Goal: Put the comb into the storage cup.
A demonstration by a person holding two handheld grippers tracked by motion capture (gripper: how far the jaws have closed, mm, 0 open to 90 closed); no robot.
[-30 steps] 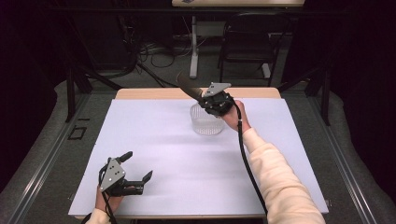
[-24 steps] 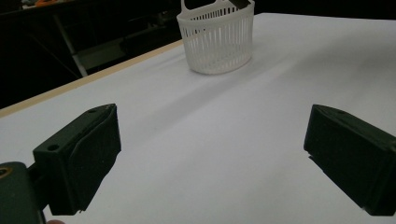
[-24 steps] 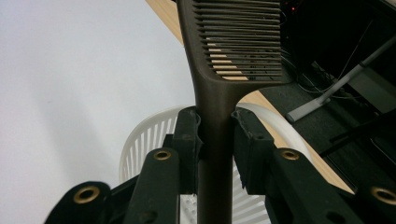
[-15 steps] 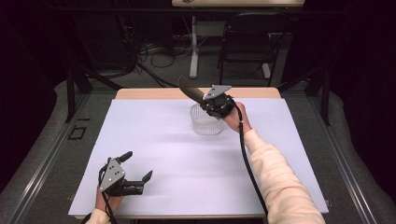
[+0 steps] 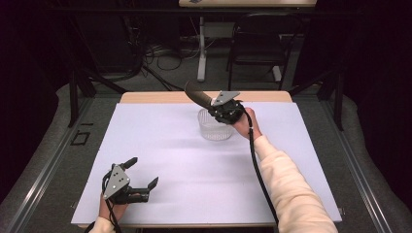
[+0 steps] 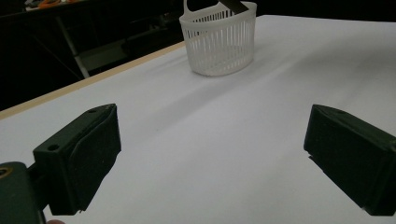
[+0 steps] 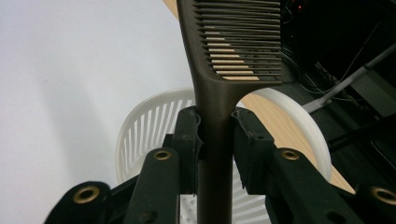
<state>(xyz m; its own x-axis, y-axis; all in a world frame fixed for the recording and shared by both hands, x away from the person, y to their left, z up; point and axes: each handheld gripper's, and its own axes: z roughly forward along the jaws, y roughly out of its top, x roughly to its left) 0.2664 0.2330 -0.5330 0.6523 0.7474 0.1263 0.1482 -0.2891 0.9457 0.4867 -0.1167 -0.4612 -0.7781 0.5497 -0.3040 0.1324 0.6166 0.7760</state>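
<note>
Near the bench's (image 5: 160, 141) front left corner, the left gripper (image 5: 141, 178) rests low over the white cover with its fingers (image 6: 79, 158) spread wide and nothing between them; its own view looks across bare surface toward the basket.

Toward the middle of the far edge stands a small white slatted basket (image 5: 215, 128), upright, with a thin handle loop rising from its rim. It looks light and somewhat flexible, so it would likely skid or tip if bumped from the side.

Just above and slightly right of the basket, the right gripper (image 5: 224, 110) holds a dark brown comb (image 5: 197, 93). In the right gripper view the fingers (image 7: 189, 140) are clamped narrow on the comb's handle (image 7: 215, 154), just below where the toothed section (image 7: 240, 42) begins, and the basket's open mouth lies directly beneath. In the high view the comb angles up and to the left, out over the basket's far left rim.

The comb appears to be thin, stiff, smooth plastic: light, but liable to pivot or slip in a flat pinch. The solid handle is the sound place to grip; the fine teeth would likely flex or snag on the slats.
</note>
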